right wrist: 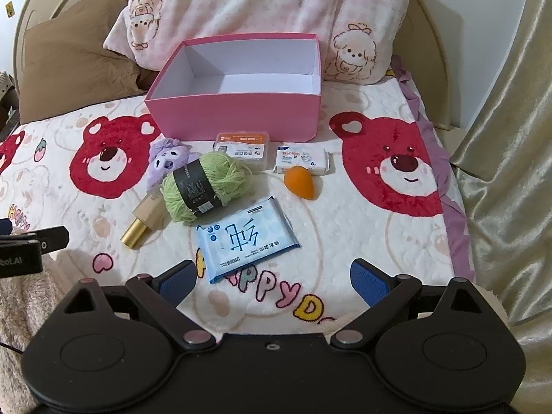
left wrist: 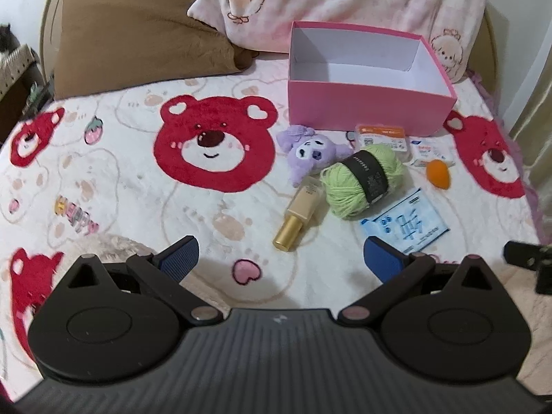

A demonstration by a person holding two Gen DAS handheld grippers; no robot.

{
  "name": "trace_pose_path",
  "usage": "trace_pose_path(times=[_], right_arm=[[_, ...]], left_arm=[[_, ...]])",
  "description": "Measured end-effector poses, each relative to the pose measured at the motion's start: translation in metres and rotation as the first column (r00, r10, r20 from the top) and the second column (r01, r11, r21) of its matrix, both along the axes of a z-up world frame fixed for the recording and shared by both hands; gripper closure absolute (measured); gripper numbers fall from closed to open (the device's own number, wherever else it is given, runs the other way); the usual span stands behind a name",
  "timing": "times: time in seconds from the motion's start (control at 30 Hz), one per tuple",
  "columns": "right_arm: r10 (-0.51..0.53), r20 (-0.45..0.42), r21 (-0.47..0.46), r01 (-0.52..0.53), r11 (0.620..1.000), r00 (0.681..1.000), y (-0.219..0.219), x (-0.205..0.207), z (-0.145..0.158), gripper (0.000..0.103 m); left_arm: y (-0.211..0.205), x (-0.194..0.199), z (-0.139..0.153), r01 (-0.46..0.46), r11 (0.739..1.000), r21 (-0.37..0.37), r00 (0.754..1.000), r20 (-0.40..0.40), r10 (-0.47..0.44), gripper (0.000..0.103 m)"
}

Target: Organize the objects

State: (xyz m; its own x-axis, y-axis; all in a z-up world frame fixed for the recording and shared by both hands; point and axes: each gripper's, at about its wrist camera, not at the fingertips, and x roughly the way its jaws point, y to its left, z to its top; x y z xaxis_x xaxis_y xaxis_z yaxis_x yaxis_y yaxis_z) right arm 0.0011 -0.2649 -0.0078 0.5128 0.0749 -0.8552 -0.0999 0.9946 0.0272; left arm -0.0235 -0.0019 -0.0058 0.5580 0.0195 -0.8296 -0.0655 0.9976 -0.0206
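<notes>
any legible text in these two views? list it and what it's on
"HAPPY D", cut off after the D: bedspread, coloured letters near the right gripper.
"HAPPY", blurred: same bedspread, left wrist view.
"bot.AI", start cut off: left gripper body.
Large Chinese characters: blue wipes pack; small print unreadable.
Yarn band, orange-topped box, white packet: too small.

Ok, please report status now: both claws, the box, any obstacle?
Left claw open, empty. Right claw open, empty. Pink box empty; seven items loose on blanket in front. Nothing blocking.
</notes>
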Motion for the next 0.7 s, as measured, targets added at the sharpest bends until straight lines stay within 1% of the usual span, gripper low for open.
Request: trace_pose_path(times=[0.07,0.2,0.47,0.7], right_arm=[[-0.001,0.004,-0.013,0.001,1.0,1.0,0.001,-0.001,0.0,0.005],[0.003,0.01,-0.037,-0.003,0.999,1.0,0.0,-0.004,-0.002,0.005],[-0.003,0.009,-0.017,0.004,1.0,1.0,-0.008,-0.009,-0.007,0.005],[-0.002,0.001,-0.013,0.002,1.0,1.0,-0.012,-0.011,-0.01,0.005]], left_arm=[[0.001,-0.002,0.0,-0.002,1.0,-0.031,1.0,0.0,0.002,0.0],[-0.001,-0.005,0.0,-0.002,0.999,-0.052,1.0,-0.001,0.002,0.0],[-0.006,-0.009,-0.002,-0.004,0.998,-0.064,1.0,-0.009,0.003,0.0],[-0.012,-0.007,-0.007,0.01,0.995,-0.095,0.999,-0.05,-0.014,0.0]])
